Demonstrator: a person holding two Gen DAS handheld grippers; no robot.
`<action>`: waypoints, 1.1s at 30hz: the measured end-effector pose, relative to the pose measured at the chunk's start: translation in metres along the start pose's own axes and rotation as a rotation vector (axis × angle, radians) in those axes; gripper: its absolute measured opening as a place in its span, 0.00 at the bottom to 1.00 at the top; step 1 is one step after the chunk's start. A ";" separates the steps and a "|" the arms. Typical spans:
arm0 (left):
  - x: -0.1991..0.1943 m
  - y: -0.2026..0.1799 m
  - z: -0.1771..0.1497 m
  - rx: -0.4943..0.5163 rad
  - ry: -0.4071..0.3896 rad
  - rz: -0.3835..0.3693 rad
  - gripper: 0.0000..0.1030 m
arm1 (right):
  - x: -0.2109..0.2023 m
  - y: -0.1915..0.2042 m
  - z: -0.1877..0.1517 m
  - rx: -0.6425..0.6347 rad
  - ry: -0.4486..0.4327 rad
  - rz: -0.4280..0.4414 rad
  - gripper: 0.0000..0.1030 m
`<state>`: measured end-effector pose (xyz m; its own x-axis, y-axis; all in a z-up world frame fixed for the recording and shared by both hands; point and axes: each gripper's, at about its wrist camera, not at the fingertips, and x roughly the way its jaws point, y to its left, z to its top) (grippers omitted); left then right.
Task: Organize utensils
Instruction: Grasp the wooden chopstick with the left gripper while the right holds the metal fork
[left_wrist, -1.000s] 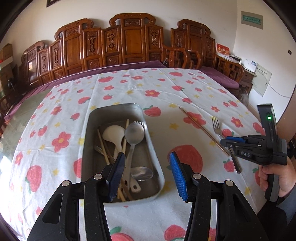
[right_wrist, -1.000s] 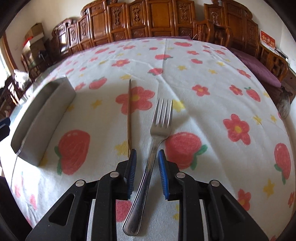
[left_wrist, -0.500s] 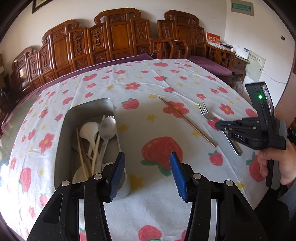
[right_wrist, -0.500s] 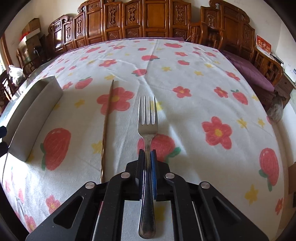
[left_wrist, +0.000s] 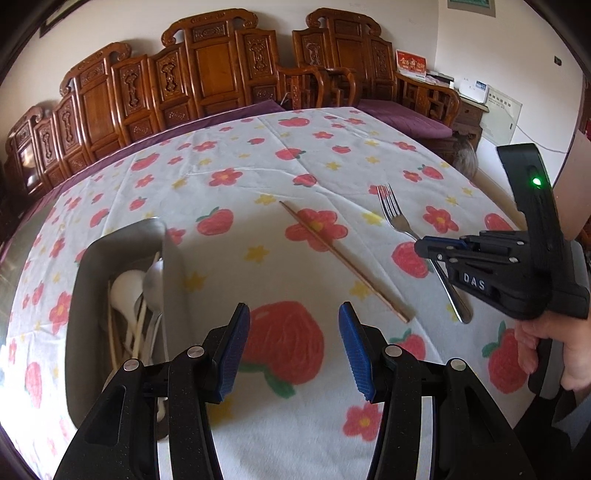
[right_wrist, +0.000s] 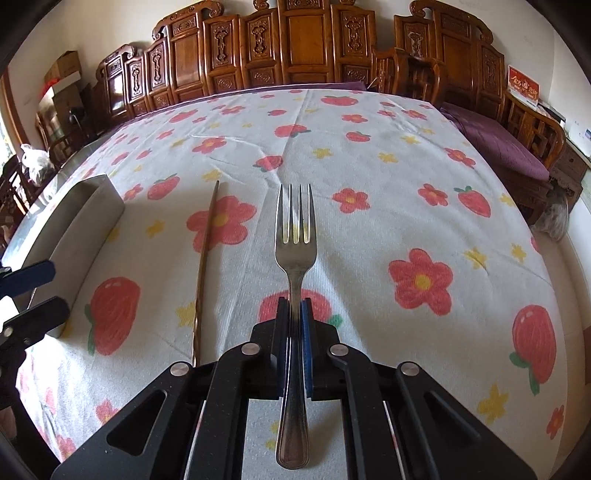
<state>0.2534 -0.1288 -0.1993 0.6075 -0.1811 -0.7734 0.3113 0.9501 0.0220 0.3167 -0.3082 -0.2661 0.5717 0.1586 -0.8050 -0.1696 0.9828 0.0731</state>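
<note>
Right claw (right_wrist: 294, 314) clenched on the fork's (right_wrist: 295, 236) slim steel handle; left claw (left_wrist: 293, 347) released, empty.
Fork tines point ahead of the right claw over the soft printed cloth on the surface (right_wrist: 369, 155). A thin wooden chopstick (right_wrist: 207, 254) lies just left; the smooth-walled metal tray (left_wrist: 122, 243) sits left of the left claw, open cloth between.
</note>
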 end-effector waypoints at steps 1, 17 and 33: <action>0.004 -0.001 0.004 -0.002 0.004 -0.005 0.46 | 0.000 -0.001 0.000 0.004 -0.002 0.002 0.08; 0.078 -0.031 0.038 -0.021 0.102 -0.046 0.36 | -0.008 -0.015 0.007 0.058 -0.035 0.041 0.08; 0.093 -0.032 0.032 -0.018 0.163 -0.024 0.07 | -0.008 -0.014 0.007 0.053 -0.036 0.050 0.08</action>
<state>0.3232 -0.1846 -0.2511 0.4732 -0.1619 -0.8659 0.3103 0.9506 -0.0081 0.3202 -0.3222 -0.2565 0.5926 0.2097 -0.7777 -0.1564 0.9771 0.1442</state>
